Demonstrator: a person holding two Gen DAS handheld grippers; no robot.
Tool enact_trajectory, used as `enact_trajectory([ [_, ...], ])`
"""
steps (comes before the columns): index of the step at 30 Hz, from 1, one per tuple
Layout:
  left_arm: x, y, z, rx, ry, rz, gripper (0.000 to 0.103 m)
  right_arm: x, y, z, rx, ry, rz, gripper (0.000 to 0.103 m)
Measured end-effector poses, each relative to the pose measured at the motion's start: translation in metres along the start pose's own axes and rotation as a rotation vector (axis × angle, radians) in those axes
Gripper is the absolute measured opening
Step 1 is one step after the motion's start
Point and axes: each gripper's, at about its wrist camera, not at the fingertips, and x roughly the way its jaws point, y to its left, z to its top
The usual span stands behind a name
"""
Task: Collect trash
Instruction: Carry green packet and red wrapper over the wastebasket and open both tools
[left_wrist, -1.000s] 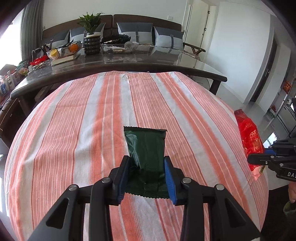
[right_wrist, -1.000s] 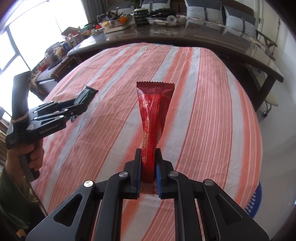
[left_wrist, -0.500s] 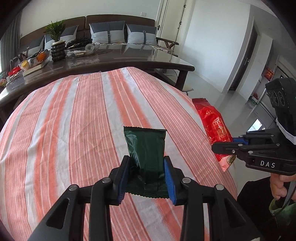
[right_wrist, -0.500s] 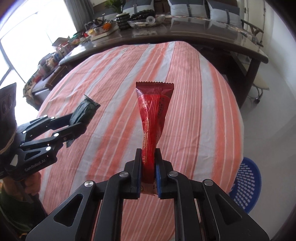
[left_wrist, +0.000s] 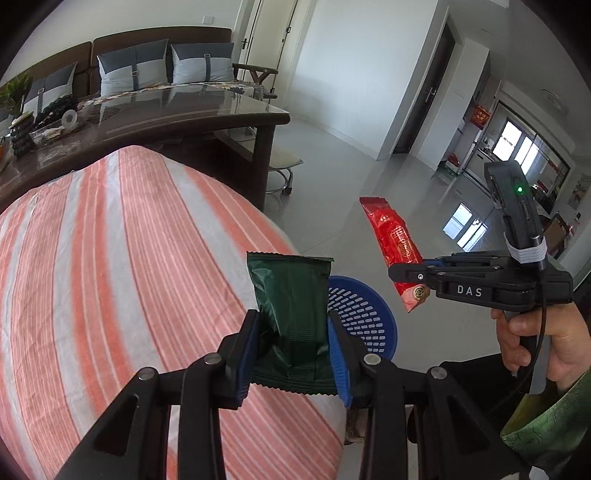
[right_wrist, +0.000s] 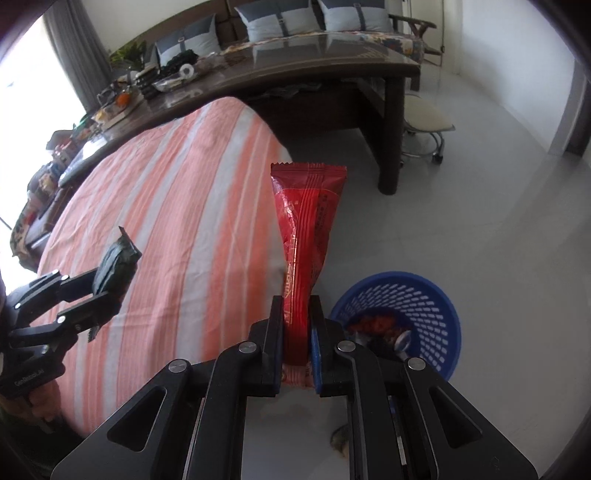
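My left gripper (left_wrist: 293, 350) is shut on a dark green wrapper (left_wrist: 291, 295), held over the right edge of the striped table. It also shows in the right wrist view (right_wrist: 110, 284) with the green wrapper (right_wrist: 114, 262). My right gripper (right_wrist: 297, 332) is shut on a red wrapper (right_wrist: 306, 229), held above the floor just off the table's edge. In the left wrist view the right gripper (left_wrist: 400, 275) holds the red wrapper (left_wrist: 395, 243). A blue basket (right_wrist: 424, 306) on the floor holds some trash; it also shows in the left wrist view (left_wrist: 365, 321).
The table carries an orange and white striped cloth (left_wrist: 110, 277). A dark glass-topped table (left_wrist: 166, 110) with clutter stands behind it. A small stool (right_wrist: 424, 122) stands on the grey floor beyond. A sofa with cushions (left_wrist: 166, 62) lines the far wall.
Both grippers have swung right with their wrappers, from over the table toward its right edge. The blue basket on the floor has come into fuller view.
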Motion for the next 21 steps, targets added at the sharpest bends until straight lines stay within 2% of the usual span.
enact_trajectory([
  [5,0.046,-0.042,0.015,0.011,0.069,-0.091,0.036,0.011,-0.061,-0.016,0.081,0.040,-0.063,0.011],
  [9,0.088,-0.068,0.018,0.029,0.137,-0.120,0.036,0.030,-0.099,-0.031,0.135,0.079,-0.075,0.011],
  [13,0.127,-0.085,0.018,0.043,0.187,-0.126,0.036,0.052,-0.127,-0.039,0.181,0.121,-0.046,0.011],
  [18,0.162,-0.097,0.019,0.057,0.208,-0.123,0.036,0.081,-0.155,-0.046,0.233,0.157,-0.010,0.011],
  [21,0.182,-0.105,0.015,0.066,0.221,-0.132,0.044,0.097,-0.171,-0.050,0.268,0.168,0.007,0.013],
])
